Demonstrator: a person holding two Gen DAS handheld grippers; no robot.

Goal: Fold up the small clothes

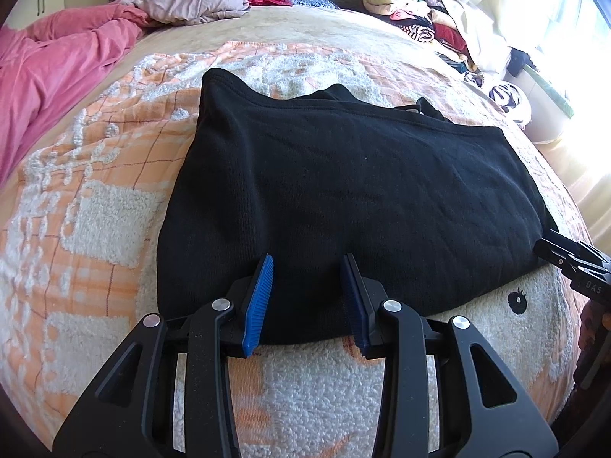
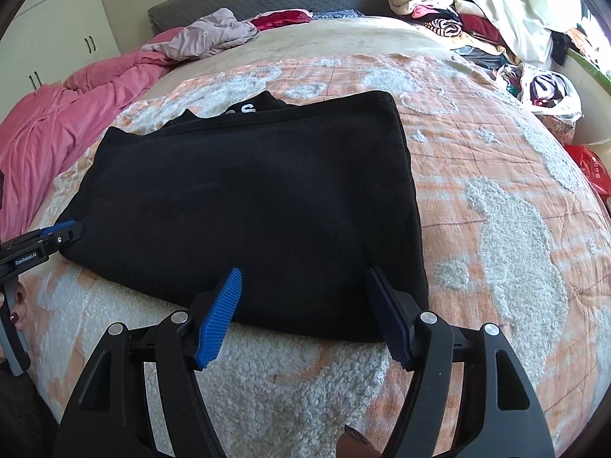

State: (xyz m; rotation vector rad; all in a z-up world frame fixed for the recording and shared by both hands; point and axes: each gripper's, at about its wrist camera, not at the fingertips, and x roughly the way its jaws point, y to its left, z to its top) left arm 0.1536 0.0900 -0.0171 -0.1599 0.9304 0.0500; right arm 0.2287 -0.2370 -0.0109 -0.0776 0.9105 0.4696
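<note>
From the left wrist camera I see my left tongs (image 1: 308, 297) set over the near edge of the black garment (image 1: 343, 191), which lies folded into a rough rectangle in the middle of the bed (image 1: 76, 229) on an orange and white blanket. The two blue pads stand a little apart with the hem between them, and I cannot tell whether they actually pinch the cloth or only straddle it. At the right edge of this view the other tool's tip sits at the garment's near right corner. From the right wrist camera my right tongs (image 2: 303, 305) stand wide open around the near right part of the same garment, pads clear of the fabric on both sides, gripping nothing. The left tool shows at the far left, its tip at the garment's near left corner. I judge the fold to be well along: the piece is already doubled over, with a collar or printed layer peeking out at the far edge. What seems left is one more fold, or a tidy-up, and setting it aside. A pile of clothes (image 2: 439, 11) waits at the far right corner of the bed.
</note>
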